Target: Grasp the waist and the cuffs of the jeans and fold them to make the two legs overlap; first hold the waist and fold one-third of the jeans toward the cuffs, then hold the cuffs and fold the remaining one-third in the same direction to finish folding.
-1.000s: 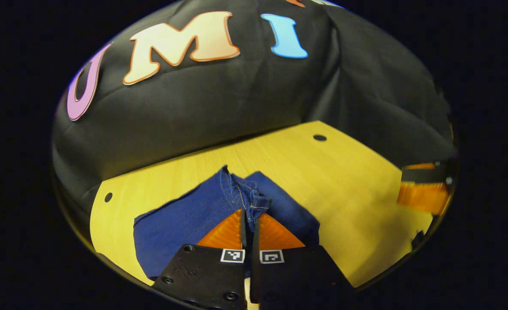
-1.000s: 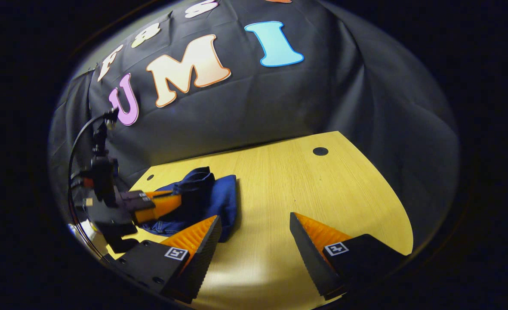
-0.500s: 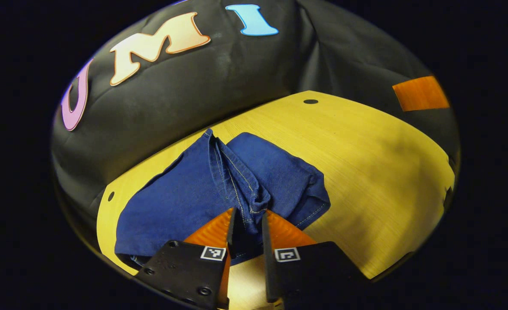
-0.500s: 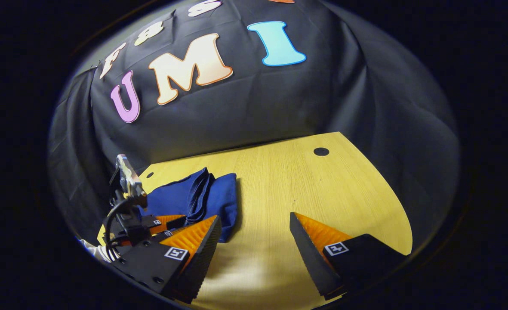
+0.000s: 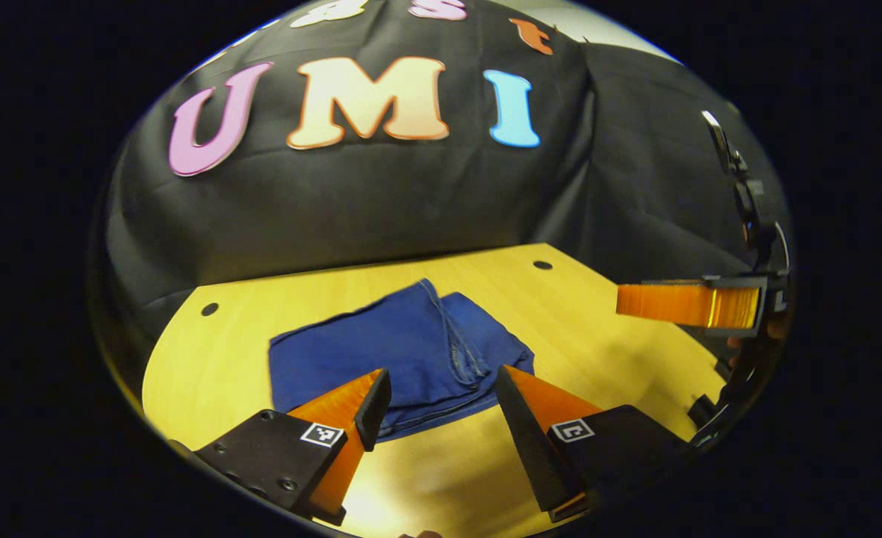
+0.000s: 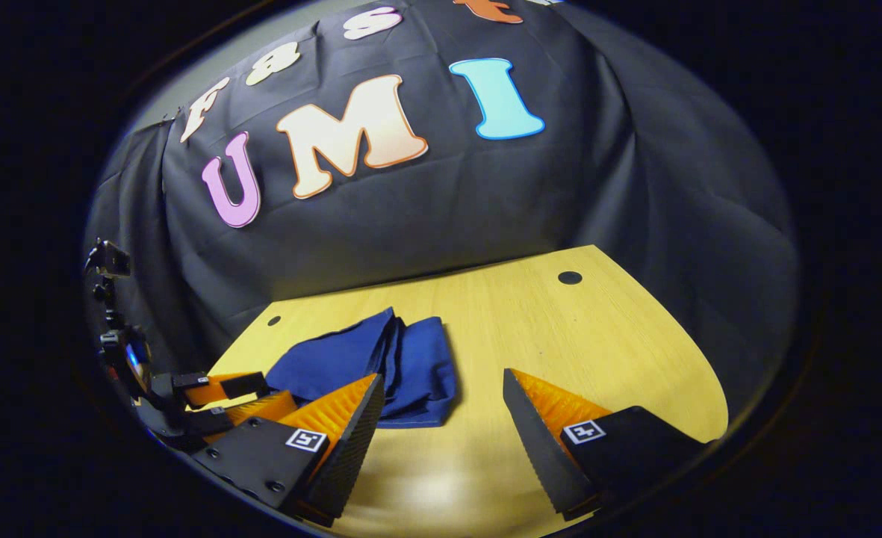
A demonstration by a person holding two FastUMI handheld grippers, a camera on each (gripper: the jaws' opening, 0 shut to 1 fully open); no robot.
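Observation:
The dark blue jeans (image 5: 403, 351) lie folded in a compact bundle on the yellow wooden table (image 5: 597, 336), a stitched seam running across the top layer. My left gripper (image 5: 437, 392) stands open just in front of the bundle's near edge, with nothing between its fingers. In the right gripper view the jeans (image 6: 381, 366) rest left of centre, and my right gripper (image 6: 441, 400) is open over bare table beside them. The left gripper (image 6: 224, 396) shows at the far left of that view, and the right gripper's finger (image 5: 687, 305) at the right edge of the left gripper view.
The table (image 6: 560, 336) has small round holes near its far corners (image 5: 542, 264) (image 5: 209, 308). Black cloth walls close in behind and at both sides. Bare tabletop stretches to the right of the jeans.
My left gripper has let go of the jeans, opened and drawn back; the bundle now lies flat on the table. The right gripper stays open and has shifted only slightly.

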